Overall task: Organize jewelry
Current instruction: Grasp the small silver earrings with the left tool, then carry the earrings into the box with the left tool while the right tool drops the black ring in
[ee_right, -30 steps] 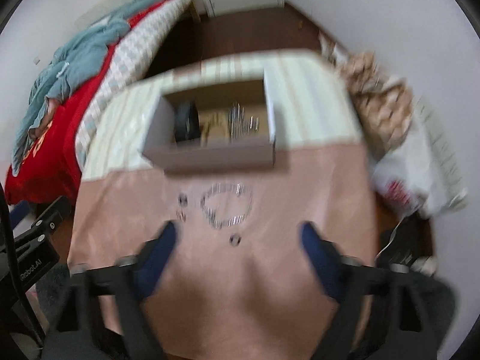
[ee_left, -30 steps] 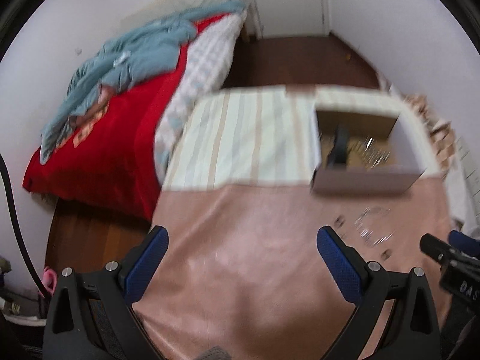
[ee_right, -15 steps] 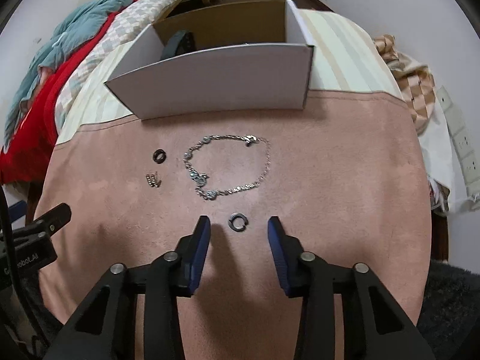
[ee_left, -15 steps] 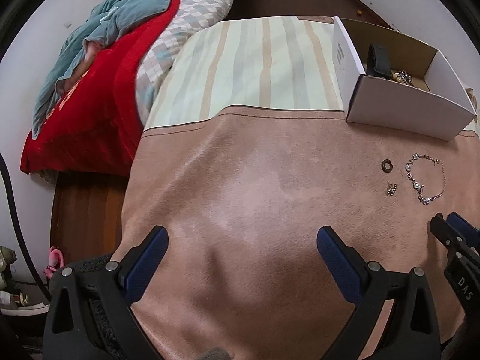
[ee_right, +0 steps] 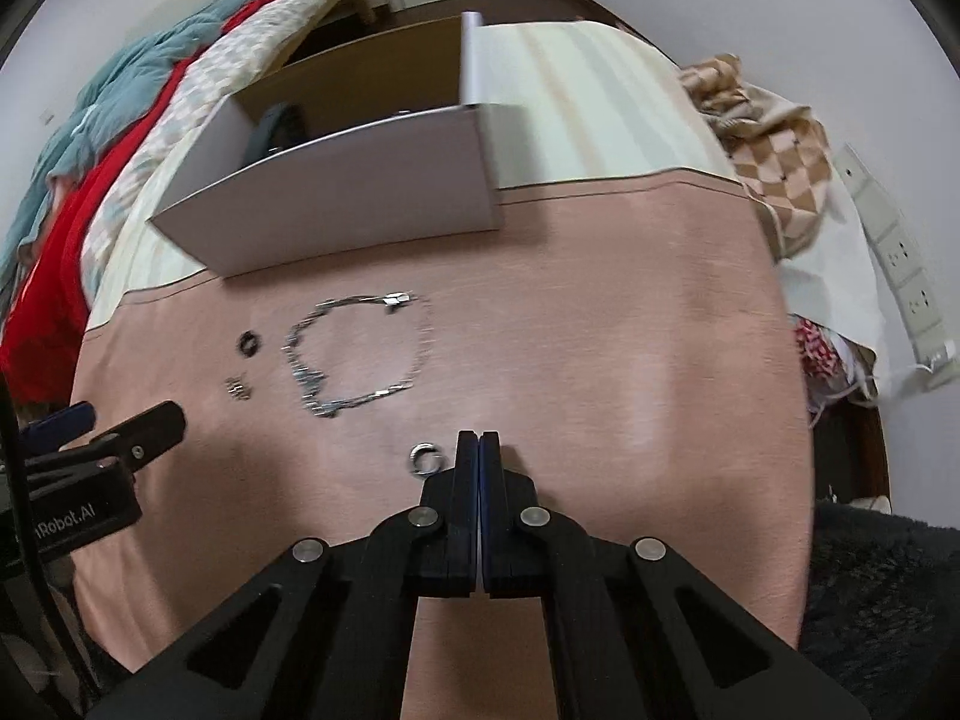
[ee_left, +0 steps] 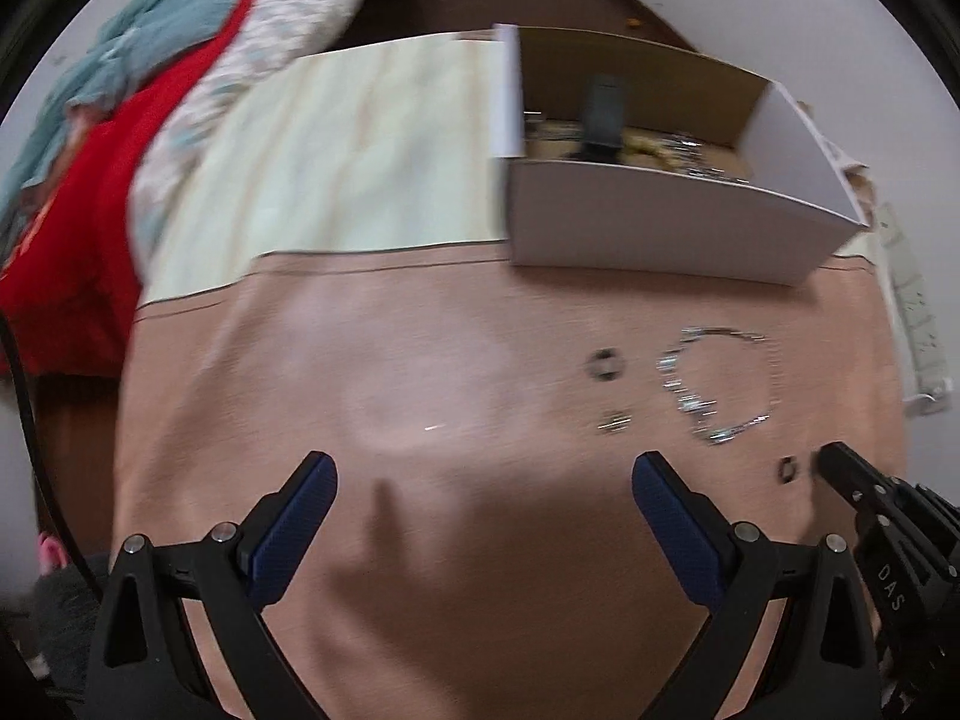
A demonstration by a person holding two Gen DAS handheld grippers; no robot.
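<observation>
A silver chain bracelet (ee_right: 360,354) lies looped on the pink cloth, also in the left wrist view (ee_left: 717,387). A dark ring (ee_right: 249,343) and a small earring piece (ee_right: 239,387) lie left of it. A silver ring (ee_right: 424,459) lies just left of my right gripper (ee_right: 479,441), which is shut with nothing between its pads. My left gripper (ee_left: 483,480) is open and empty over bare cloth. An open cardboard box (ee_right: 360,204) behind the bracelet holds a black item (ee_left: 603,114) and more jewelry.
The table has a pink cloth (ee_right: 600,330) in front and a striped cream cloth (ee_left: 360,150) behind. A bed with red and teal bedding (ee_left: 108,120) stands at left. A checkered fabric (ee_right: 774,132) and wall sockets (ee_right: 900,276) are at right.
My right gripper has shut beside the silver ring, which now lies outside its fingers to the left. The left gripper has shifted right, bringing the box and bracelet nearer to centre.
</observation>
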